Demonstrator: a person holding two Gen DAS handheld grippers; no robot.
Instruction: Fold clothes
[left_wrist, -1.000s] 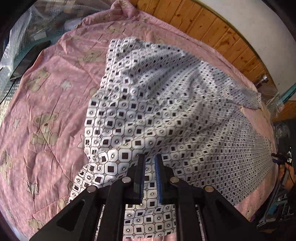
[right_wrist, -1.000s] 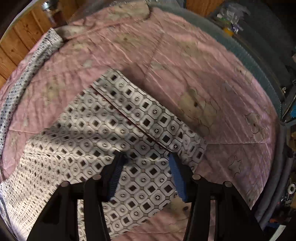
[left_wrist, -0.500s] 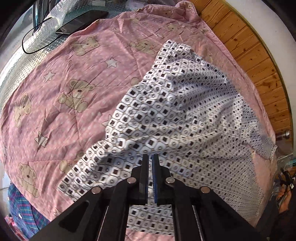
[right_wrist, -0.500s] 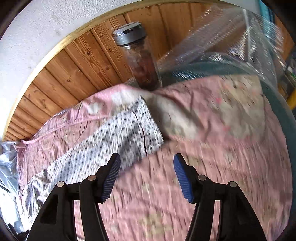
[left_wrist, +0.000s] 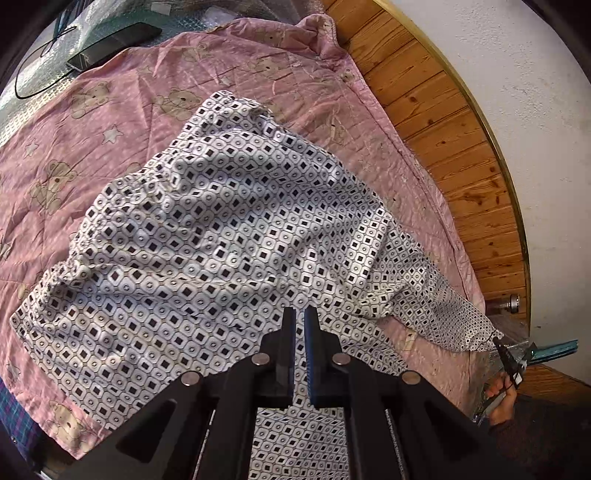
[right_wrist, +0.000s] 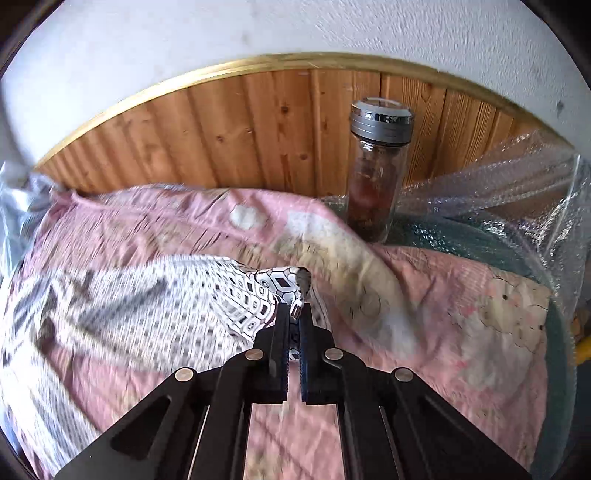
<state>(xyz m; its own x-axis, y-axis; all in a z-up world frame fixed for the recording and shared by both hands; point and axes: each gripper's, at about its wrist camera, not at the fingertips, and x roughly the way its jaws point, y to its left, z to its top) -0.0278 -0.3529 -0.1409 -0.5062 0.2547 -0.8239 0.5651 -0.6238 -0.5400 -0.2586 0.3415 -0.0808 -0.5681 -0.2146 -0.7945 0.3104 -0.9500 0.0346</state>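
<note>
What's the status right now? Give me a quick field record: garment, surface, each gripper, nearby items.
garment: patterned black-and-white cloth, rumpled, partly lifted
surface: pink teddy-bear quilt
left gripper: shut on the cloth
right gripper: shut on a far corner of the cloth
nearby: glass jar upright by the wood panelling; phone beyond the quilt

The left gripper (left_wrist: 299, 314) sits at six o'clock, its jaws pinched together on the patterned garment (left_wrist: 221, 229). The cloth billows up toward eleven o'clock and trails a narrow end to four o'clock, where a hand (left_wrist: 502, 402) shows. Beneath lies a pink bear-print quilt (left_wrist: 92, 122); a phone (left_wrist: 110, 46) rests at eleven o'clock.
</note>
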